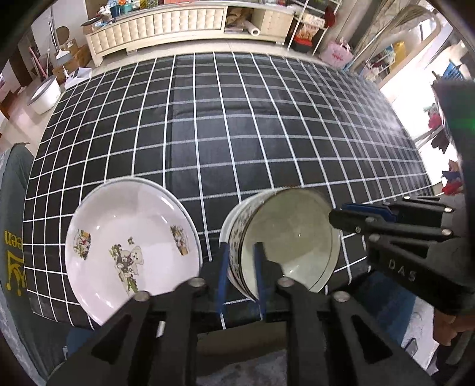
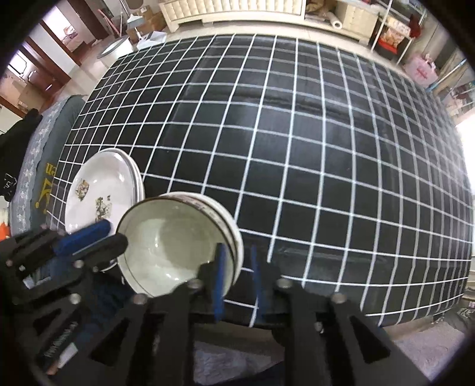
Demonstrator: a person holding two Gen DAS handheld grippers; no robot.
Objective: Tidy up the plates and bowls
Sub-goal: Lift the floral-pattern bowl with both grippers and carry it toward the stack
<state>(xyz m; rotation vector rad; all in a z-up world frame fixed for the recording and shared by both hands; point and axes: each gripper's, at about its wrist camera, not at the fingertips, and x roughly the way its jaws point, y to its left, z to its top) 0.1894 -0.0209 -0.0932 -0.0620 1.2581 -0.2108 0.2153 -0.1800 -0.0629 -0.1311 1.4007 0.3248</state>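
Note:
A stack of white bowls with a patterned outer band [image 1: 285,234] sits near the front edge of the black checked table [image 1: 222,133]. A stack of white plates with a bear picture [image 1: 127,249] lies to its left. My left gripper [image 1: 240,282] straddles the stack's near-left rim, one blue pad inside and one outside, jaws slightly apart. My right gripper [image 2: 236,282] straddles the right rim of the bowls [image 2: 172,246] the same way. The plates also show in the right wrist view [image 2: 101,193]. The right gripper also appears beside the bowls in the left wrist view [image 1: 365,216].
A grey-green chair with yellow print [image 1: 12,237] stands at the table's left. A cream cabinet [image 1: 184,23] and shelves stand beyond the far edge. A white tub [image 1: 44,95] sits on the floor at far left.

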